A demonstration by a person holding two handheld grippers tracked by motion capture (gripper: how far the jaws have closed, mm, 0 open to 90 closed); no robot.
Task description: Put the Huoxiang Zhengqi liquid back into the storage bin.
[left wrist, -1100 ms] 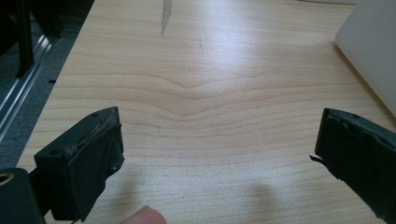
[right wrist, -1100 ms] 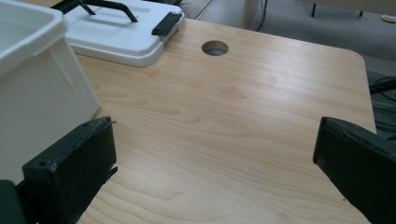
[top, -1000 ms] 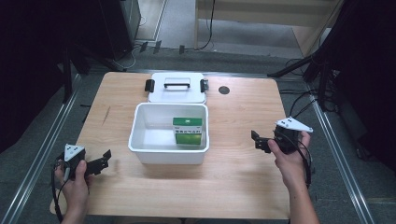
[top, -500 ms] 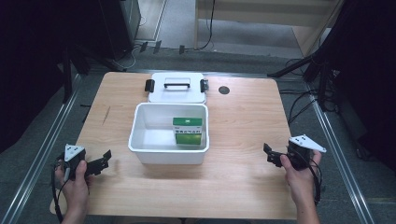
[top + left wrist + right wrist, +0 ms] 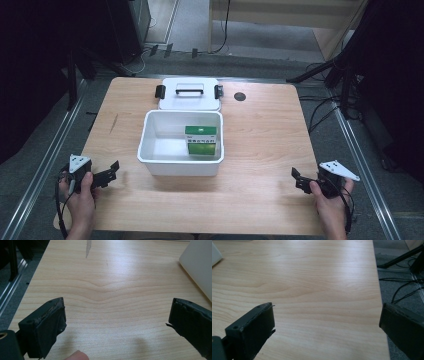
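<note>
A white open bin [image 5: 181, 162] stands at the table's middle with a green carton [image 5: 201, 141] inside it, at the right. Behind the bin lies its white lid [image 5: 189, 93] with a black handle and two black latches. My left gripper [image 5: 111, 171] rests low at the front left of the table, open, nothing between its jaws; its own view [image 5: 116, 320] shows bare wood and the bin's corner [image 5: 198, 267]. My right gripper [image 5: 298, 179] sits at the front right near the table's edge, open and empty [image 5: 327, 322].
A small black round hole [image 5: 240, 96] is set in the wooden table [image 5: 265, 130] right of the lid. Metal rails run along both sides of the table. Black cables [image 5: 404, 288] lie on the floor off the right edge.
My right gripper has drawn back and down from beside the bin to the front right edge. The left gripper has stayed put.
</note>
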